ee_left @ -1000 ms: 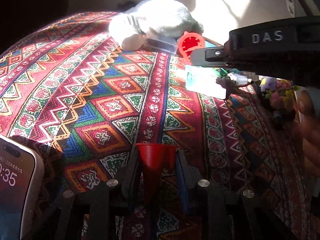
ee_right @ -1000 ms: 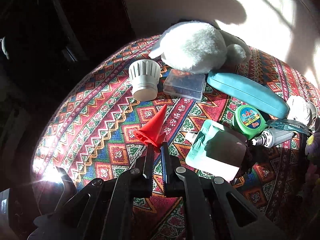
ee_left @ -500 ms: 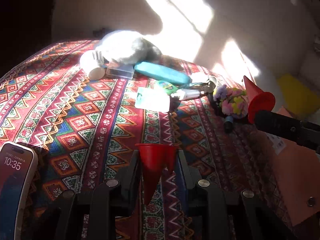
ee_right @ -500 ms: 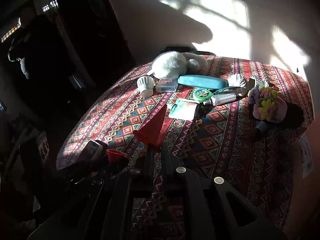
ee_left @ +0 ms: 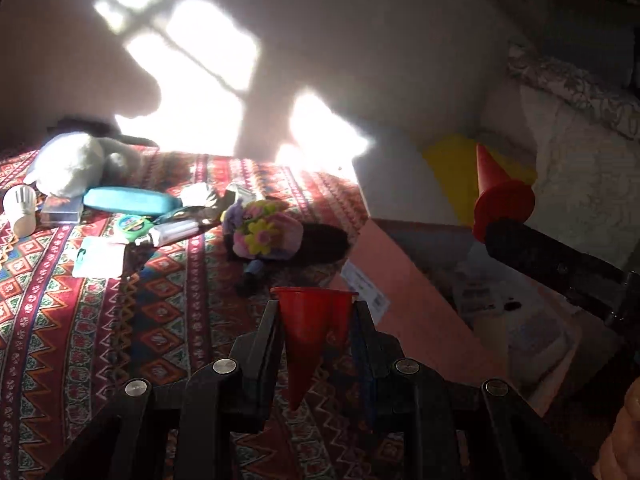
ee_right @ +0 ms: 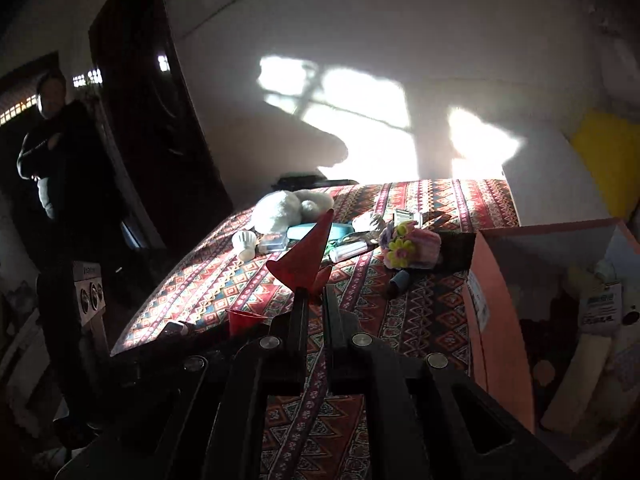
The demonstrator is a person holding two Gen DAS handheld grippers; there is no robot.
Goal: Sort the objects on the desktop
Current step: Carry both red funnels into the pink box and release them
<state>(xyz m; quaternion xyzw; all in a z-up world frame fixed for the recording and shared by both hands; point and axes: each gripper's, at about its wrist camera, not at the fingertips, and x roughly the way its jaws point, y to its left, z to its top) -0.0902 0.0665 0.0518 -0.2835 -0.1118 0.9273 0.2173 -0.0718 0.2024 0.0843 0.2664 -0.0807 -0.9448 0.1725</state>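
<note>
My left gripper (ee_left: 316, 309) is shut on a red cone (ee_left: 308, 336) whose tip points back toward the camera, above the table's right edge. That cone's rim (ee_right: 244, 320) also shows low on the left in the right wrist view. My right gripper (ee_right: 314, 294) is shut on the rim of a second red cone (ee_right: 308, 252) that points up and away. In the left wrist view this second cone (ee_left: 498, 192) hangs over the open cardboard box (ee_left: 420, 312), pinched by the right gripper's black fingers (ee_left: 540, 256).
On the patterned cloth (ee_left: 80, 320) lie a white plush (ee_left: 68, 164), a teal case (ee_left: 128, 200), a flower toy (ee_left: 264, 232), a green tape measure (ee_left: 132, 226), a white lamp bulb (ee_left: 22, 208) and a pouch (ee_left: 100, 262). A person (ee_right: 56, 152) stands at the far left.
Both grippers have risen and swung right, away from the table's middle toward the cardboard box, each still holding its cone. The phone has left the left wrist view.
</note>
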